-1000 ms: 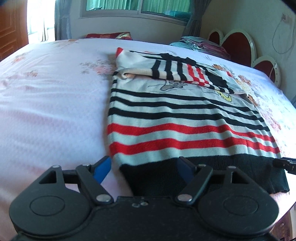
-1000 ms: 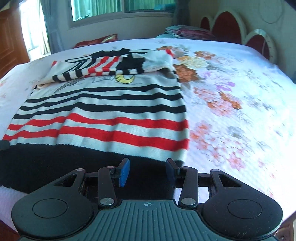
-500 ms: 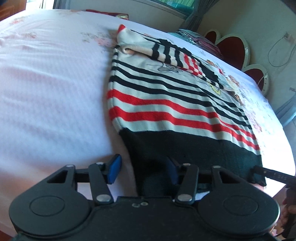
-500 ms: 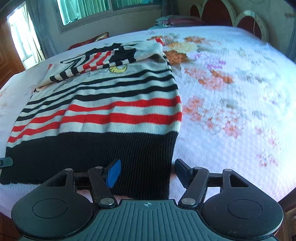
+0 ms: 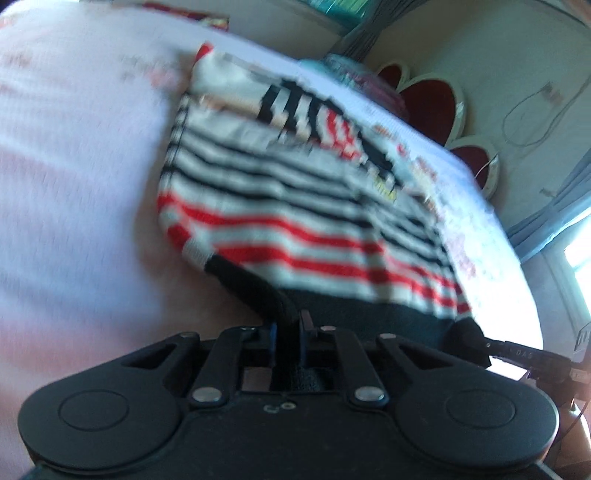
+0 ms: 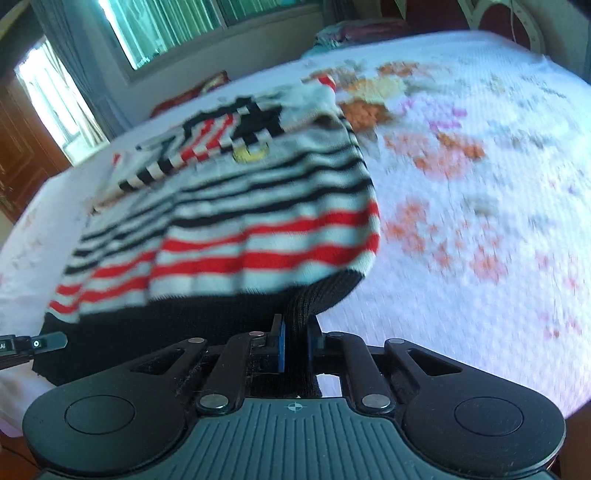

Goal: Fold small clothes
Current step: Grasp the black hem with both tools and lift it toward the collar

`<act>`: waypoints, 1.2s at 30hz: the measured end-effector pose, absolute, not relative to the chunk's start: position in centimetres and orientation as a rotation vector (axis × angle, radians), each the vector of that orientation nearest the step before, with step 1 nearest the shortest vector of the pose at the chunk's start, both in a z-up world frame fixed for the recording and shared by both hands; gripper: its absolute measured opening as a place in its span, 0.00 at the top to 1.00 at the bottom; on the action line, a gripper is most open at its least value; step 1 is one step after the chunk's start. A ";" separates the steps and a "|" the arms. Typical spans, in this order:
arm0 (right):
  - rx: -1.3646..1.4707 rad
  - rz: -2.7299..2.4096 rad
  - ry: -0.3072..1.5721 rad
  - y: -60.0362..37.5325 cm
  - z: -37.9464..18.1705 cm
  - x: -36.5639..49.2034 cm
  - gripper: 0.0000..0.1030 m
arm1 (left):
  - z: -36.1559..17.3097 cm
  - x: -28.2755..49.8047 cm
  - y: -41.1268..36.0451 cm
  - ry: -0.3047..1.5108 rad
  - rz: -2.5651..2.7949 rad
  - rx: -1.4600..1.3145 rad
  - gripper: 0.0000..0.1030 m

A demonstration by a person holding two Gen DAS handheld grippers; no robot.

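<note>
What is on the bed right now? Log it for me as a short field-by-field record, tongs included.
surface: bed with a floral white cover
garment: striped sweater, black, white and red bands, black hem nearest the cameras
sleeves: folded across the chest at the far end
left tongs: pinching the hem corner on the sweater's left edge
right tongs: closing, black hem corner on the sweater's right edge bunched between the pads
hem state: both near corners raised off the cover
background: red heart-shaped headboard, window
</note>
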State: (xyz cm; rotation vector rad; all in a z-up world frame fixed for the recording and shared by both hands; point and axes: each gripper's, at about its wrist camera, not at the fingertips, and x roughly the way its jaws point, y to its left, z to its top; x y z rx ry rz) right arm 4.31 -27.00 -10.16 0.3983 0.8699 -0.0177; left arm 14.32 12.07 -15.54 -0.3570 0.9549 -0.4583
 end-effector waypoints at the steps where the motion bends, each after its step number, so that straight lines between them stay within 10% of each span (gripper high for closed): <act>1: 0.398 -0.011 0.855 -27.0 -9.6 4.7 0.91 | -14.9 14.6 12.0 0.937 -0.462 -0.362 0.91; 19: 0.385 0.042 0.628 -30.4 -3.1 20.4 0.91 | -8.8 28.7 10.0 0.668 -0.397 -0.431 0.92; 36: 0.478 0.036 0.732 -34.8 -7.9 39.1 0.91 | -11.8 45.2 7.2 0.772 -0.241 -0.486 0.92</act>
